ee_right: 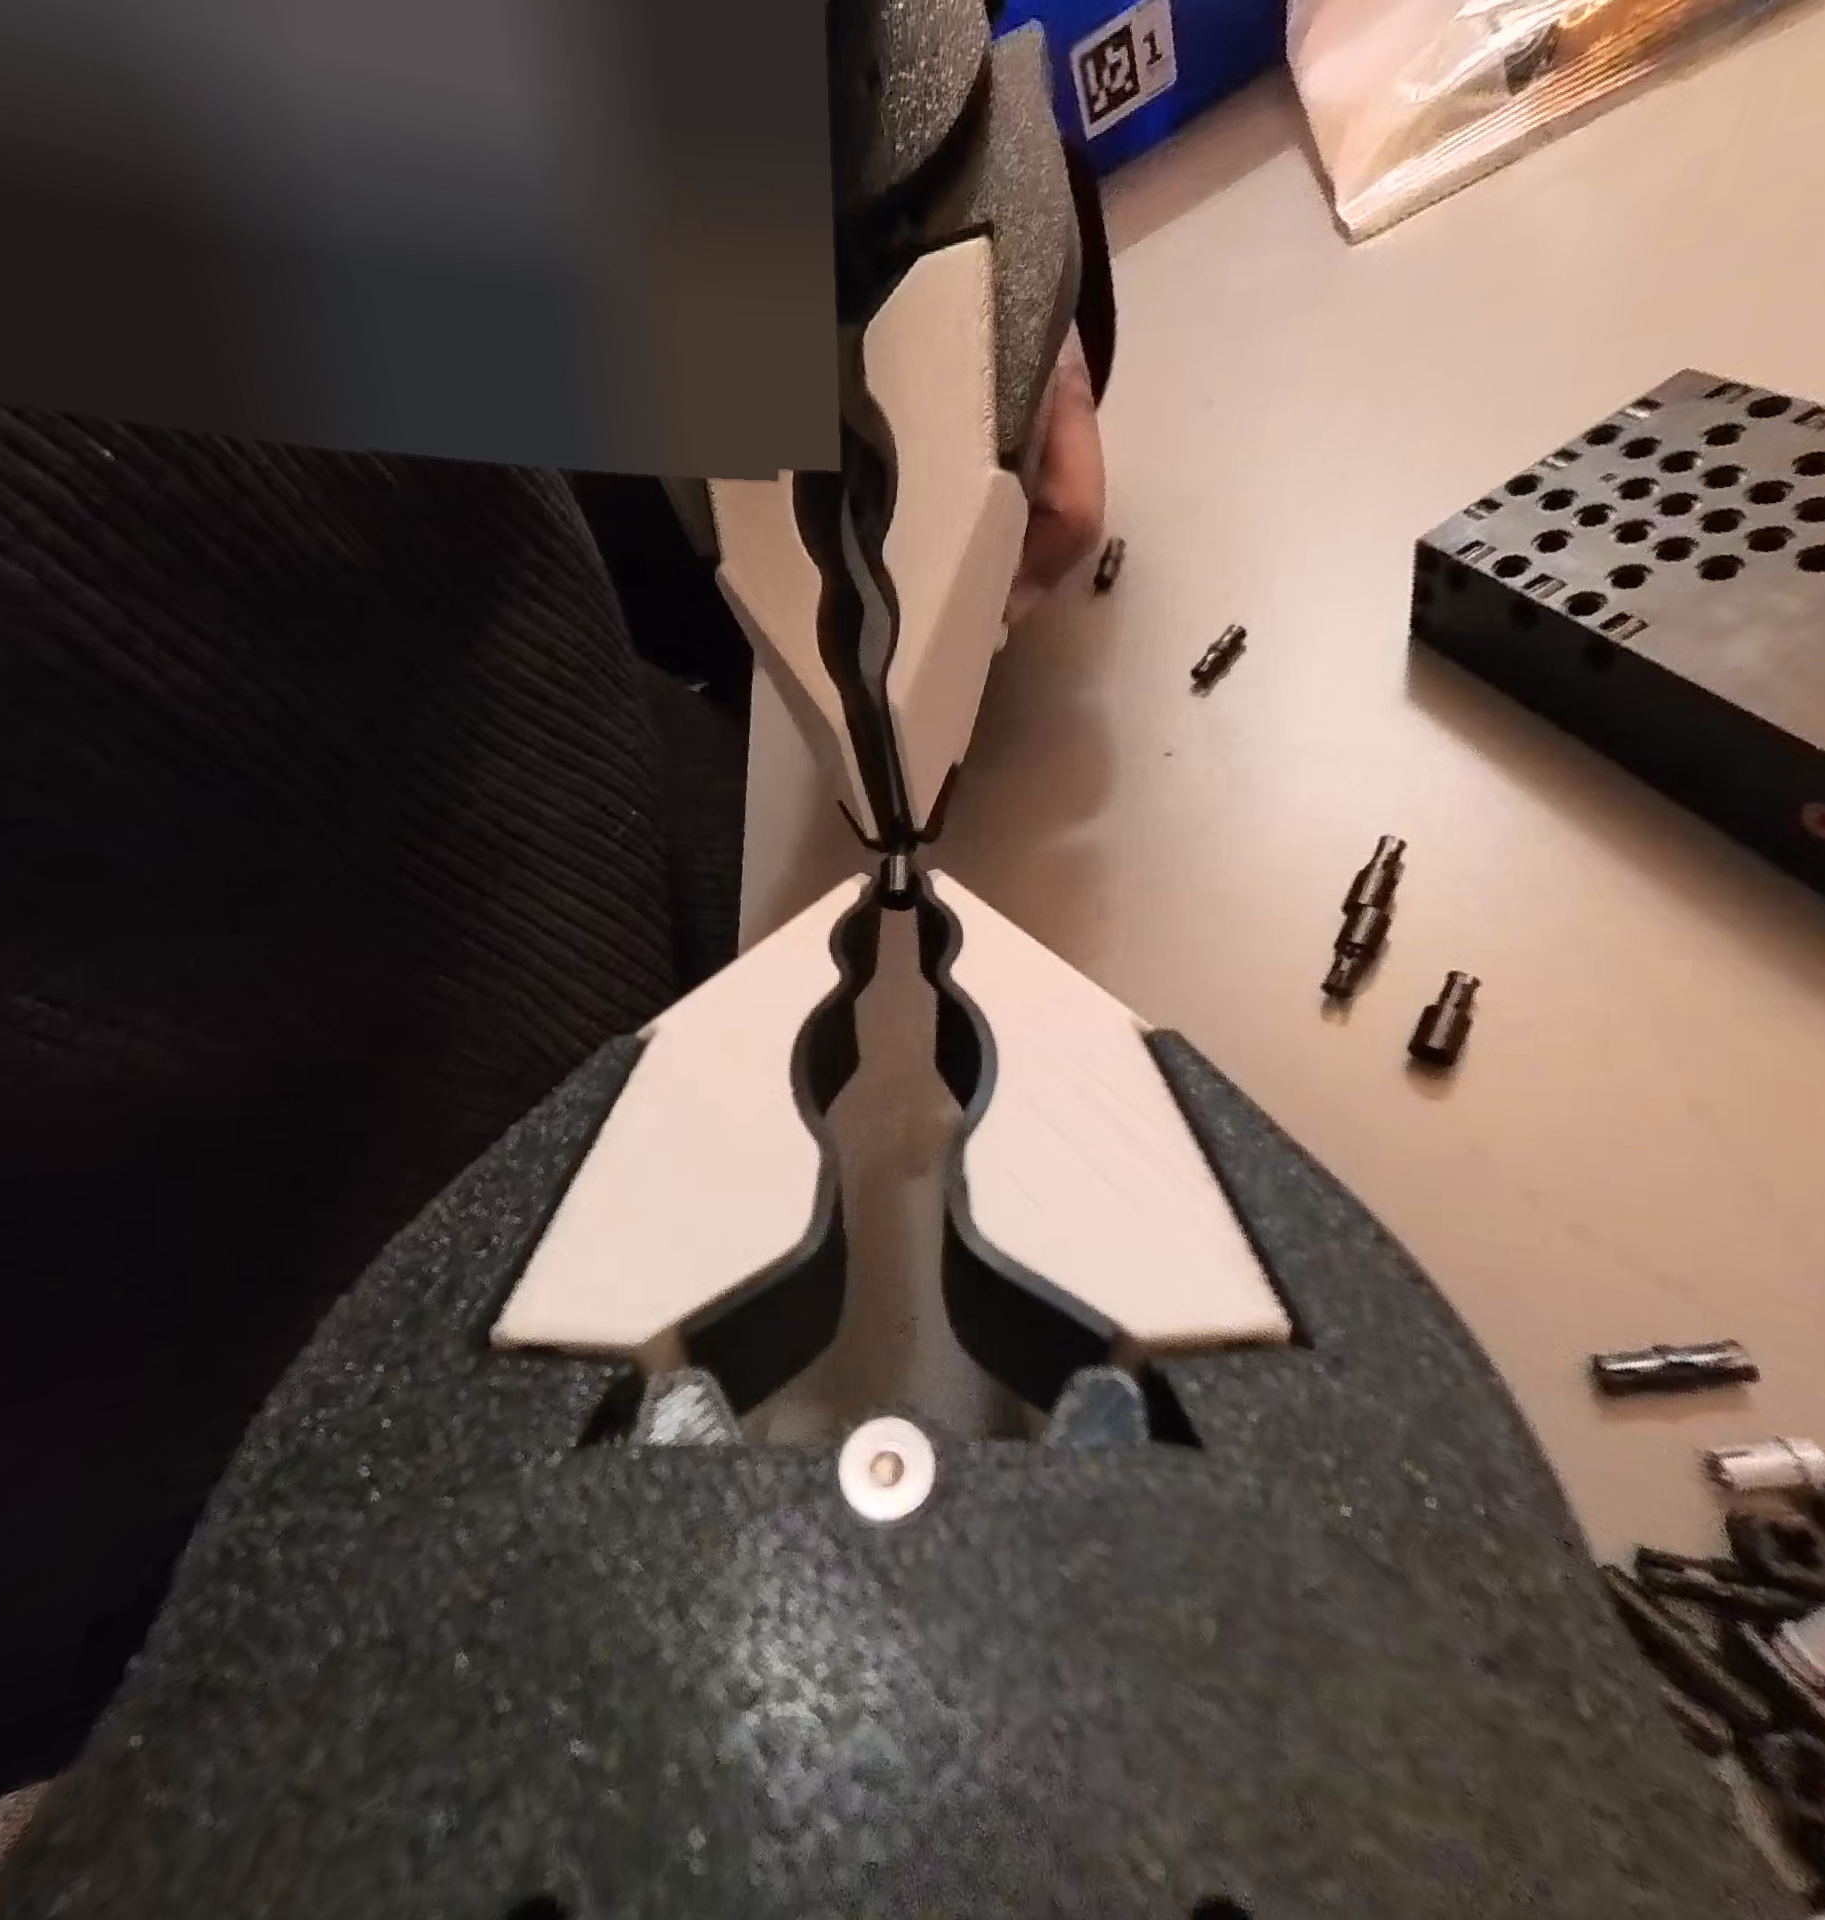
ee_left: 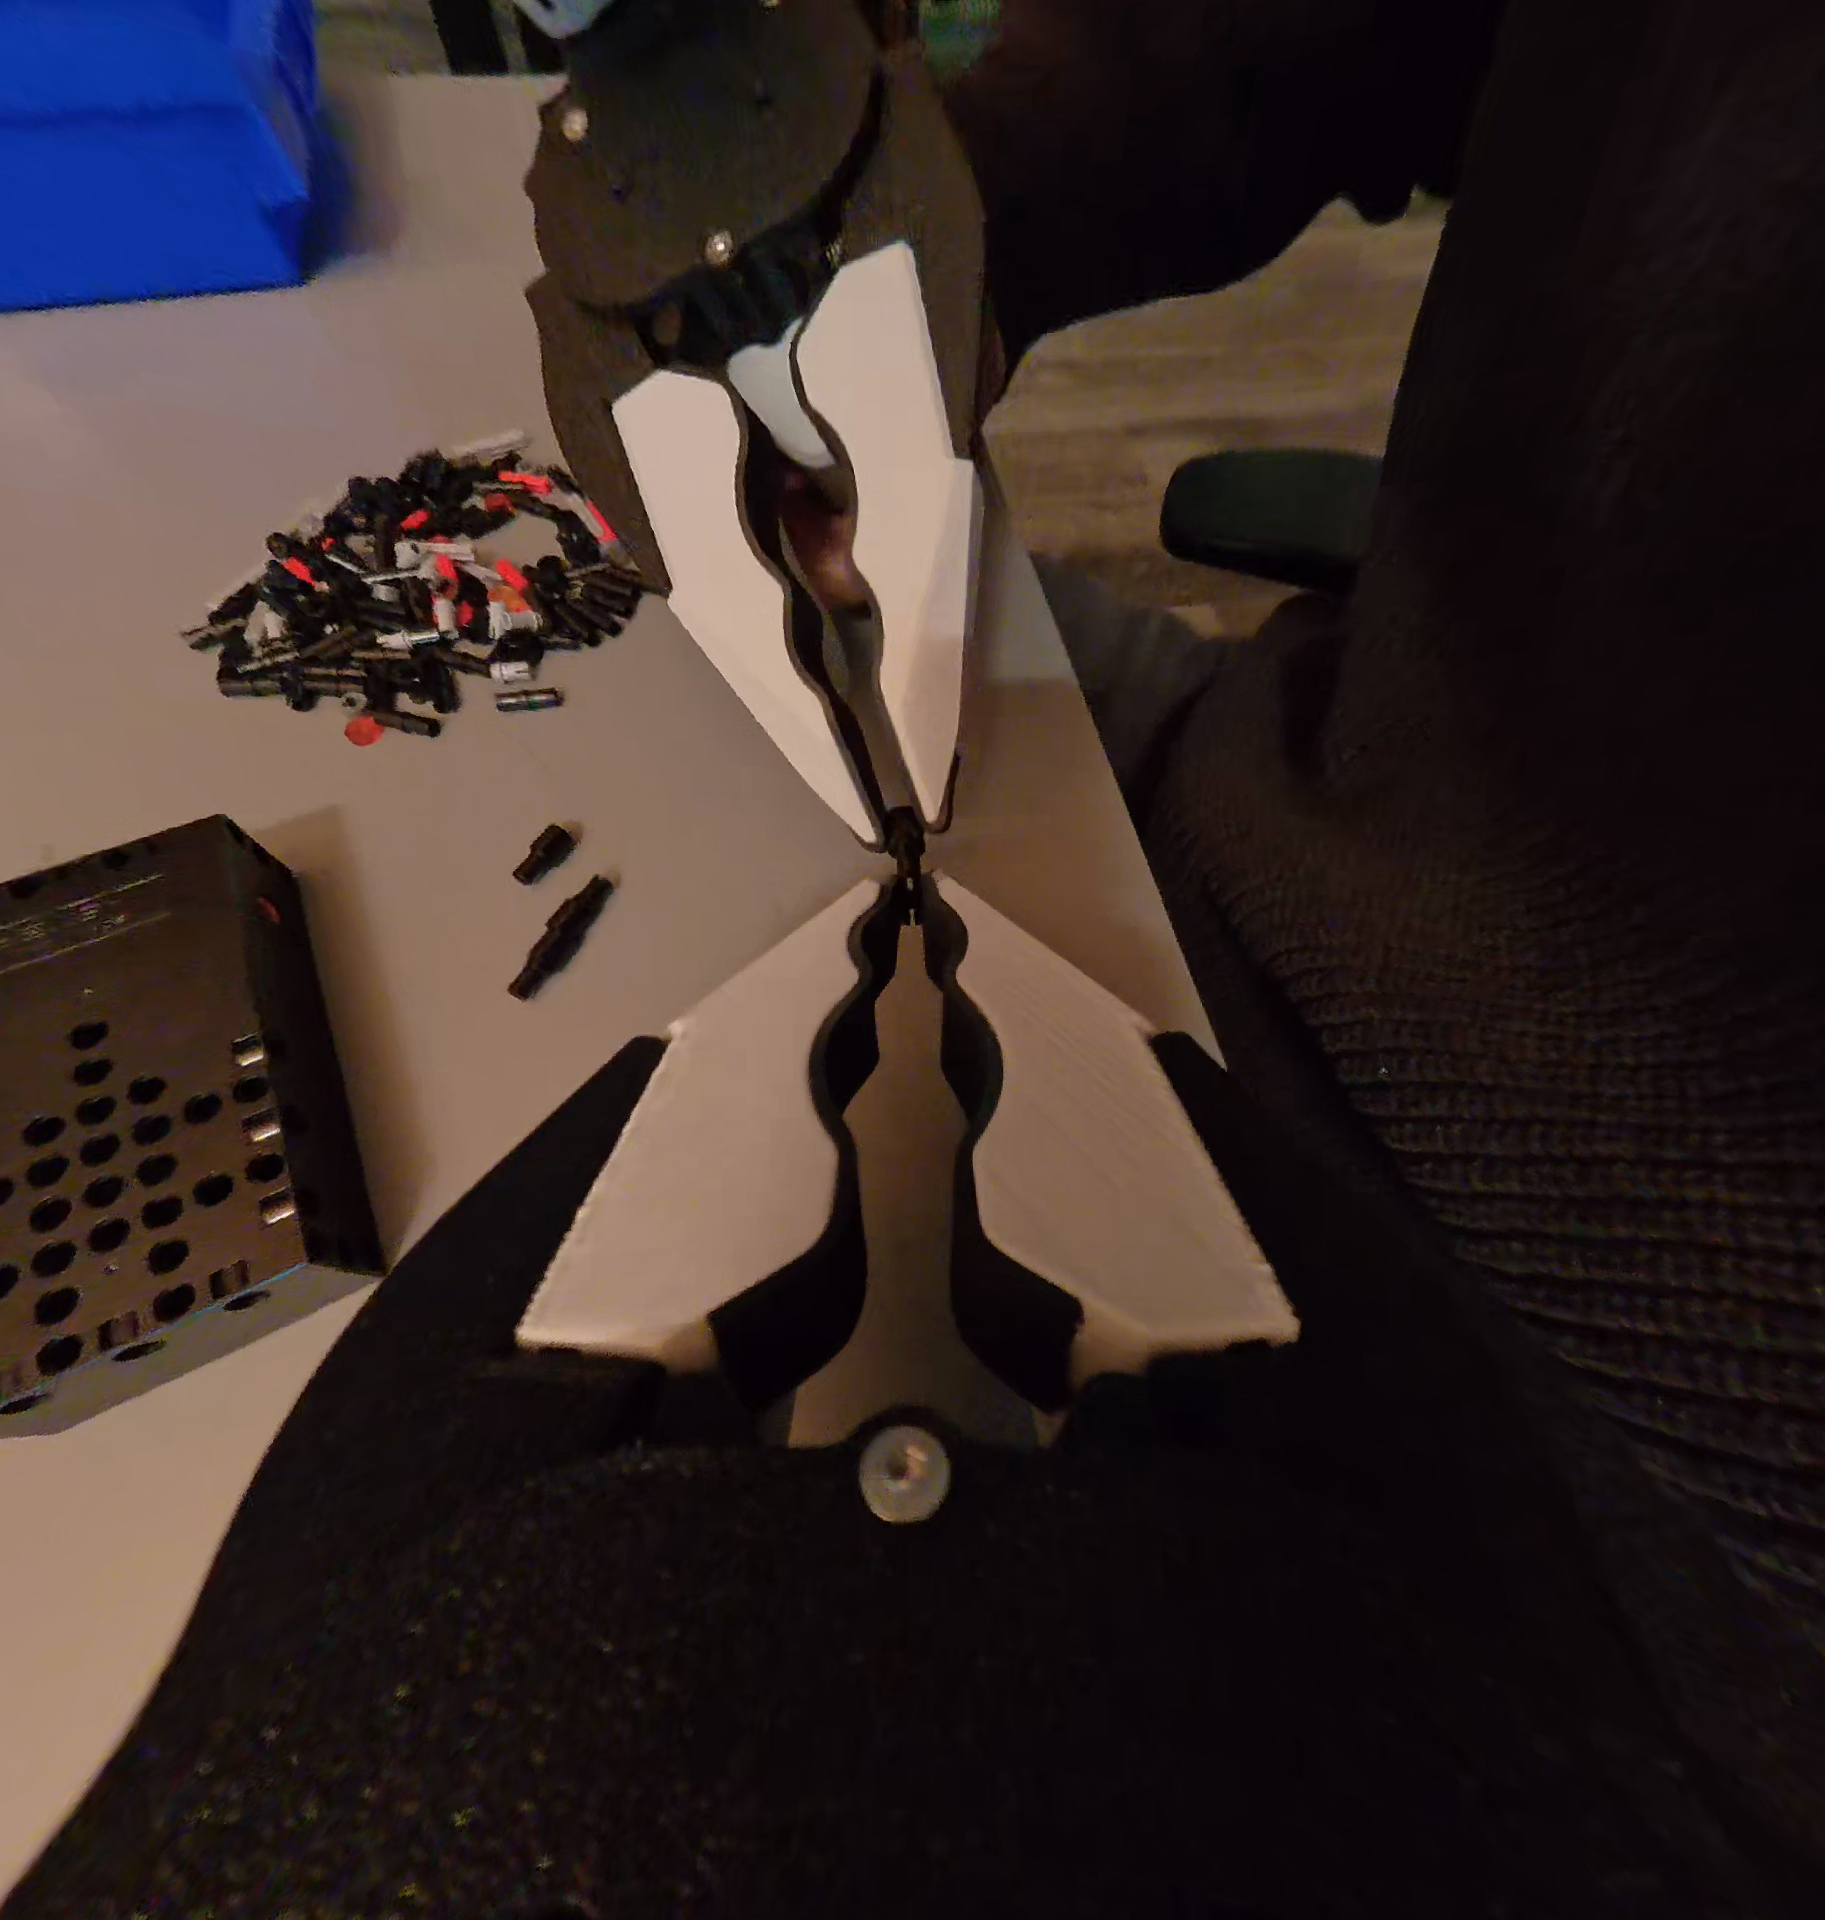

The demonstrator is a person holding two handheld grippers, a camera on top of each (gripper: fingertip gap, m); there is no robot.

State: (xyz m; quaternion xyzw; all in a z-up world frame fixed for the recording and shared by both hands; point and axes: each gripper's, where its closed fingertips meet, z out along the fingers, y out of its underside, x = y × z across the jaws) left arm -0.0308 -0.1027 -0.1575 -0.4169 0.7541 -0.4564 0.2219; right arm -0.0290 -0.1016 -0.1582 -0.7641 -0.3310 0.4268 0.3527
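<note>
My two grippers meet tip to tip above the white table's edge [ee_left: 1043, 727]. My left gripper [ee_left: 903, 896] points up from the bottom of the left wrist view, with white fingers closed on a small black pin [ee_left: 903, 860]. My right gripper [ee_left: 905, 826] comes down from above and pinches the same pin's other end. In the right wrist view my right gripper [ee_right: 895, 896] grips the pin's thicker barrel [ee_right: 895, 873], and the left gripper [ee_right: 892, 823] clamps its thin end. The pin is held in the air between them.
A pile of black, red and grey pins [ee_left: 409, 592] lies on the table. A black perforated block [ee_left: 129, 1122] [ee_right: 1666, 582] sits nearby, with loose black pins [ee_left: 563, 935] [ee_right: 1360, 914] beside it. A blue bin [ee_left: 118, 145] and a plastic bag [ee_right: 1510, 94] stand farther back. A dark knit sleeve [ee_left: 1562, 935] fills the right side. My left and right fingertips are right by each other.
</note>
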